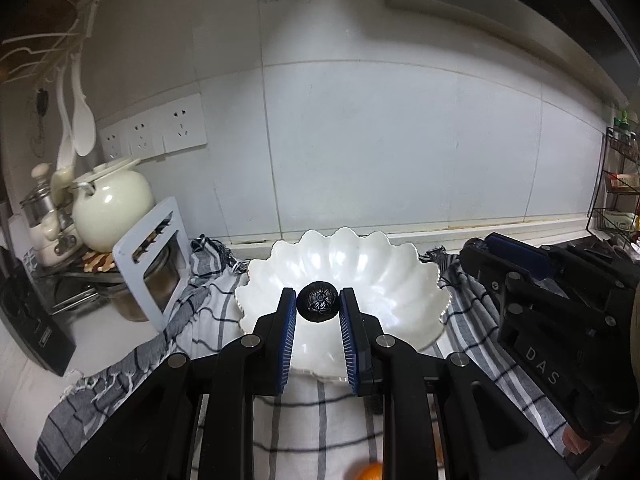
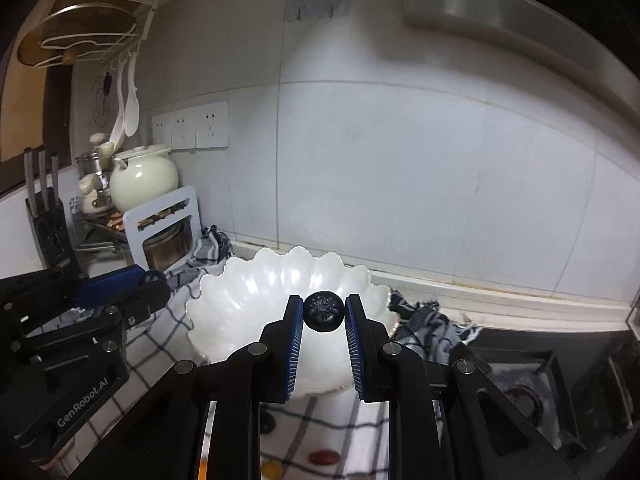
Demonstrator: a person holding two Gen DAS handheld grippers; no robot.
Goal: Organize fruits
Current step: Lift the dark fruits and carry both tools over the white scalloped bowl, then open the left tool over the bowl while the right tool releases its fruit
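L gripper (image 1: 318,306) and R gripper (image 2: 323,312): each clamps a small dark wrinkled fruit, L fruit (image 1: 318,303), R fruit (image 2: 324,312), held over the scalloped pearly-white bowl (image 1: 404,280). I'd lower both well inside the rim before letting go, since round fruit rolls on that glossy glaze. Checked cloth (image 1: 304,416) lies beneath.

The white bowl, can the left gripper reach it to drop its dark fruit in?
Probably yes: the left gripper, shut on a dark fruit, faces the white bowl with nothing between.
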